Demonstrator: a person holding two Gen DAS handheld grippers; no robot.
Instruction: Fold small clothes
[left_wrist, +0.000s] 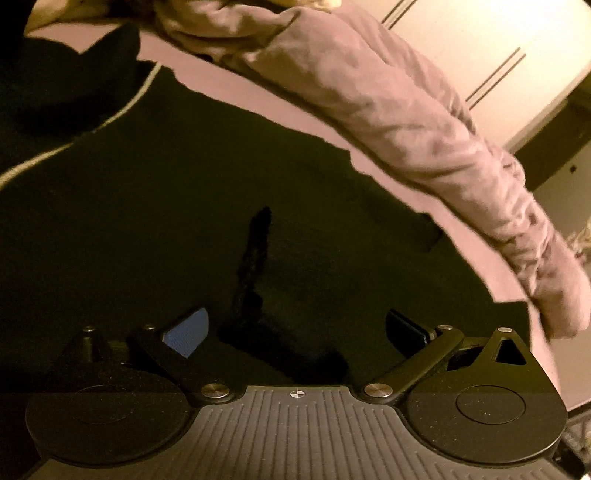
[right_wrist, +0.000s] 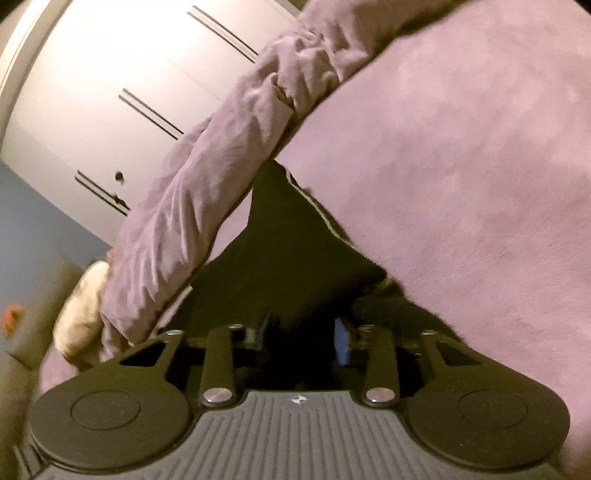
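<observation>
Black fabric, the small garment (left_wrist: 155, 206), lies flat on the mauve bed (right_wrist: 461, 155). Our left claw (left_wrist: 295, 326) hovers over it, spread wide; our right claw (right_wrist: 301, 334), narrowly parted, seems to straddle a dark fold. Next: pinch an edge, carry it across.

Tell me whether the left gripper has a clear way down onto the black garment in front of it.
Probably yes. The left gripper has its jaws spread wide over the black garment, with nothing between them and the cloth. The rumpled pink bedding lies beyond, off the path.
</observation>
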